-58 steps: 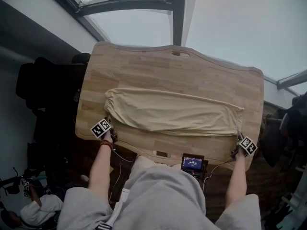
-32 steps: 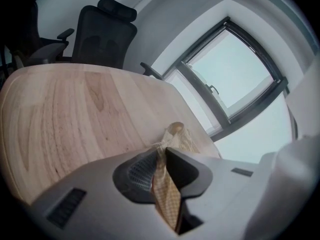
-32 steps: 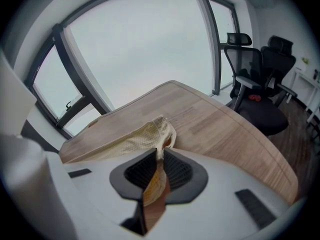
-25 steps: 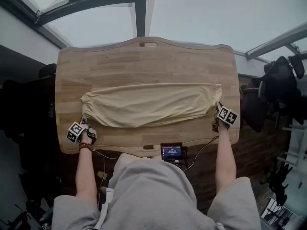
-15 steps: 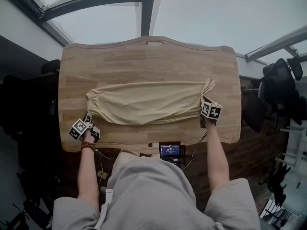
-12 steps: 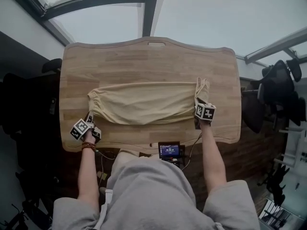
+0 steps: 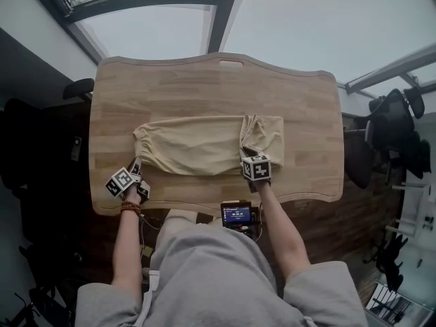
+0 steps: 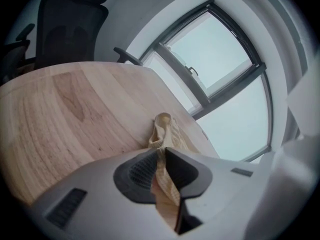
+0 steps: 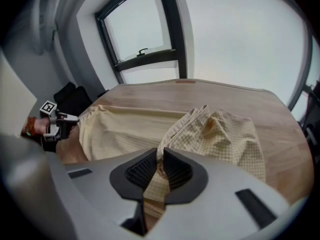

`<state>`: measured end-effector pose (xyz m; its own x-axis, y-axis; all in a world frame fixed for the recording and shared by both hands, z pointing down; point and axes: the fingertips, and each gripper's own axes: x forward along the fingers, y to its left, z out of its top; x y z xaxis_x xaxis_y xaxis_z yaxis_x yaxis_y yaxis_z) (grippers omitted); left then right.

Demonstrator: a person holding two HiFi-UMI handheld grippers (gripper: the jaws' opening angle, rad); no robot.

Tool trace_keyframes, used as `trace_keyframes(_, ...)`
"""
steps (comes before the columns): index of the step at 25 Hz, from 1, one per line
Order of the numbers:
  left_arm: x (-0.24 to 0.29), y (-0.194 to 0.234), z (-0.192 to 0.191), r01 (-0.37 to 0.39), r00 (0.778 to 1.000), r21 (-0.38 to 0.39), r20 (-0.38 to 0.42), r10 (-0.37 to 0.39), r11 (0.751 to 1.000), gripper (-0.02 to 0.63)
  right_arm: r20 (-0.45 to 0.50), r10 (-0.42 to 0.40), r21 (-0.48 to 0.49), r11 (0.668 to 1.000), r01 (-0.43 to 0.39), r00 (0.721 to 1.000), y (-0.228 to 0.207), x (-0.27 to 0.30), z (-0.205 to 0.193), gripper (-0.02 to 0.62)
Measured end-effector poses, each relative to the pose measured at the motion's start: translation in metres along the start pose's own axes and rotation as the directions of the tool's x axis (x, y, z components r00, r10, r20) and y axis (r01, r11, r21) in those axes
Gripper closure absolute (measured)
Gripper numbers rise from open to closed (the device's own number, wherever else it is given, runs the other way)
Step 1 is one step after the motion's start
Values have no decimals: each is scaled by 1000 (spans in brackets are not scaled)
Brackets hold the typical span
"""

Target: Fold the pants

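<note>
One pair of pale yellow pants point(image 7: 197, 152) lies across the middle of the worktop point(image 7: 204, 80), its long axis running along the worktop's length, left to right. The right end is turned back over itself in a raised fold that hides the layers beneath; which end is the waist is hard to tell. The left gripper point(image 8: 161, 156) has its fingers point(image 8: 140, 173) narrowed on the gathered left end, near the worktop's near left corner. The right gripper point(image 9: 161, 159) has its fingers point(image 9: 177, 171) clamped on the folded end, nearer the worktop's middle. In the head view the marker cubes point(image 7: 257, 167) cover the fingertips.
</note>
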<state>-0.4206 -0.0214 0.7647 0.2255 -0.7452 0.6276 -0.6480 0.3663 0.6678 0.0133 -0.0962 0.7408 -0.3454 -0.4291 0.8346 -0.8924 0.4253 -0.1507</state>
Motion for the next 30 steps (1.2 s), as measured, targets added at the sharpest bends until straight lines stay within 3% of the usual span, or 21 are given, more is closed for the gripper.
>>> trace_keyframes(4,1,2,1,14,1000,16,-22,-14,1000,549,-70,56,-226,972,-70,996,54,15,-13,555)
trace_keyframes(8,-1,8,5,12,1000,18,-24,-11,1000,551,-169,64,-453,881,-135,984,82,23,-38,555)
trace_keyframes(12,-3,11,7,10,999,26,-32,-9,1000,551,-211,127,-500,838,-219,969,100,28,-57,533)
trace_keyframes(14,-4,7,9,14,999,38,-36,-13,999,551,-213,238,-500,807,-315,948,116,19,-58,474)
trace_keyframes(17,-4,2,12,22,999,57,-40,-20,998,551,-188,369,-488,769,-413,910,128,-3,-54,460)
trace_keyframes(18,-4,2,13,22,999,62,-41,-19,998,551,-155,375,-473,784,-402,914,121,-7,-51,460)
trace_keyframes(20,-4,3,14,15,999,64,-40,-12,998,551,-63,337,-384,861,-335,939,88,-16,-44,465)
trace_keyframes(22,-5,2,15,2,999,59,-33,0,998,552,34,256,-199,949,-245,966,37,-29,-44,479)
trace_keyframes(24,-7,0,17,-11,1000,60,-18,12,998,552,121,140,20,990,-143,983,-22,-47,-54,492)
trace_keyframes(27,-11,-17,25,-16,1000,84,24,14,996,556,167,-46,284,959,-4,985,-101,-78,-91,509)
trace_keyframes(30,-7,-54,27,4,999,163,38,-11,987,558,149,-159,434,898,80,976,-157,-108,-135,517)
